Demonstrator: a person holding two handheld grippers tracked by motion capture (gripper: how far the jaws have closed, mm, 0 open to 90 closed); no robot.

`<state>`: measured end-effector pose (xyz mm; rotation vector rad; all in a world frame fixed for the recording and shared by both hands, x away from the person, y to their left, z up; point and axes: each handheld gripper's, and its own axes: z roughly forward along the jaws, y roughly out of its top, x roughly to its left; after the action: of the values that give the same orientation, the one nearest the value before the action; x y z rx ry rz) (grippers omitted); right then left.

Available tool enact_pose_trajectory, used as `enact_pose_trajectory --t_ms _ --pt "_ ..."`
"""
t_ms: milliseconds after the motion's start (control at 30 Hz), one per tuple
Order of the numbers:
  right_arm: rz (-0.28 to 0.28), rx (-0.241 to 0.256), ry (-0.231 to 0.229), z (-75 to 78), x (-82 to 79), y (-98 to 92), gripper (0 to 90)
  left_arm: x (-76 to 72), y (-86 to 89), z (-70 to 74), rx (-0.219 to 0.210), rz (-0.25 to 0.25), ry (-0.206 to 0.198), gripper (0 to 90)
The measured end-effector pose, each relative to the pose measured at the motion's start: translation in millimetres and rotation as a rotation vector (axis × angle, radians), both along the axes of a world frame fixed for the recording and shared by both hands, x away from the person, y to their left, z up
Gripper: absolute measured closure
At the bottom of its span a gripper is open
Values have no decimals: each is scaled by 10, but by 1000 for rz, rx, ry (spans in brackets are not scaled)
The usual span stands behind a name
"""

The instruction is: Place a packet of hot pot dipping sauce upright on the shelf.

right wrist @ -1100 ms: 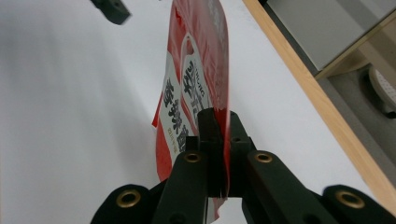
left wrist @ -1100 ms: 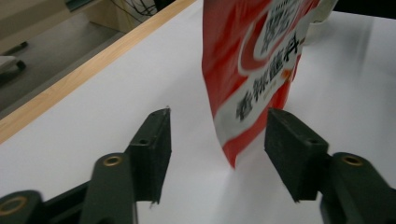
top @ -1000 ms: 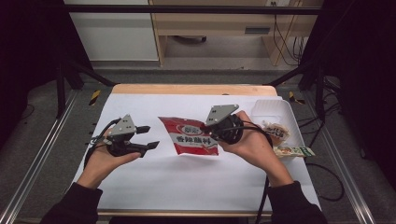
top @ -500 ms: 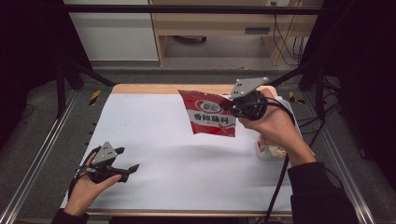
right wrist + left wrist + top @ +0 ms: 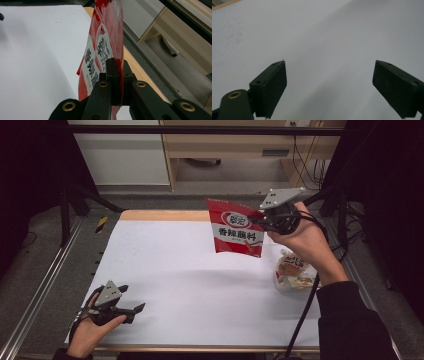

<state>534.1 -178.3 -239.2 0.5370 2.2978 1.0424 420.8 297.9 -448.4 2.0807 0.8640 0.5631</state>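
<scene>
My right gripper (image 5: pixel 261 218) is clamped on the edge of a red snack packet (image 5: pixel 235 228), hanging it above the table's far right, so I judge this the carry step; next comes placing, while my left gripper (image 5: pixel 135 309) rests wide open near-left.

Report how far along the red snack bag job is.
Done: the right gripper has the red snack bag pinched by its edge and lifted off the white table. In hand: the bag hangs in the air near the far right. Left: setting it down, perhaps by the clear packet. The left gripper rests open, empty.
</scene>
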Motion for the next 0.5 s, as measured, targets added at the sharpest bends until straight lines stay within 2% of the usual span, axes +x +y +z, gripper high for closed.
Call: enact_pose_trajectory --t_ms 200,500 --pt "-45 47 -22 30 99 -112 898 -4 1 -1 7 11 -2 120" --pt "-102 71 -41 72 271 -301 898 1 6 -6 11 19 -6 120"
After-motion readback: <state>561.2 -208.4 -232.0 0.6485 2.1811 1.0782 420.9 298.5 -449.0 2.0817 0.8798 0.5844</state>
